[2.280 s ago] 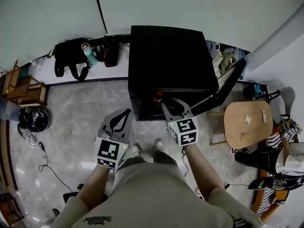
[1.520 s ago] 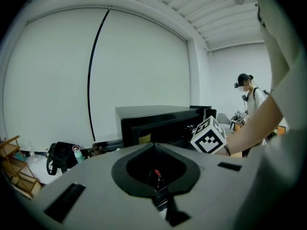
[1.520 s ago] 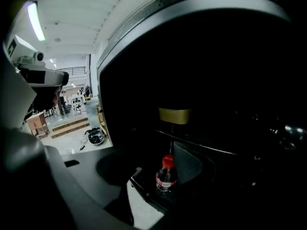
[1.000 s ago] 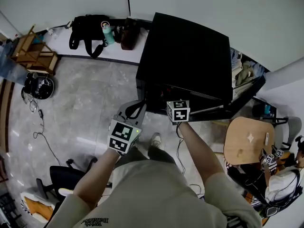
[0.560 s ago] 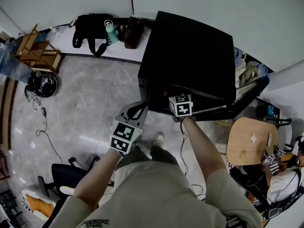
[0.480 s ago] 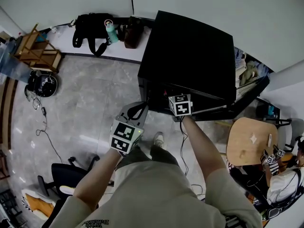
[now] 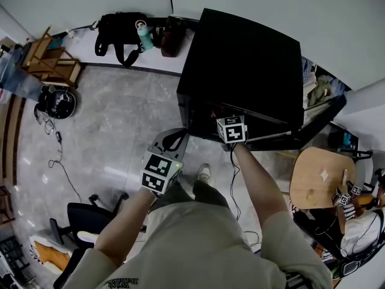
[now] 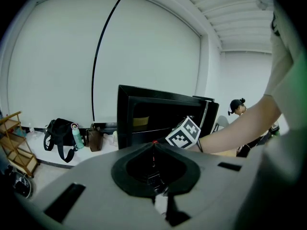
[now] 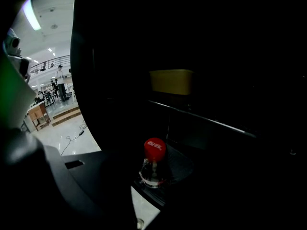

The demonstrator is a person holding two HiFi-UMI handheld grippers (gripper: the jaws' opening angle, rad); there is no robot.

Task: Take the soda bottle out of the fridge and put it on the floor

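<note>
Reaching further since the earlier frames, the right tool [image 7: 231, 129] is now inside the fridge [image 7: 246, 59]. The bottle [image 9: 152, 169] stands on a lower shelf with its neck between the jaws, but in that dark I cannot tell if they have clamped. The grip is best taken below the red cap [image 9: 154, 150], then drawn straight out. The left tool [image 7: 175, 138] is shut and empty, over the floor [image 7: 114, 131]. Only the right gripper view shows the bottle; the head view sees just the fridge top.

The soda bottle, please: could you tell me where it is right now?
In the right gripper view the soda bottle stands low at centre inside the dark fridge, below a shelf and a yellow container.
</note>
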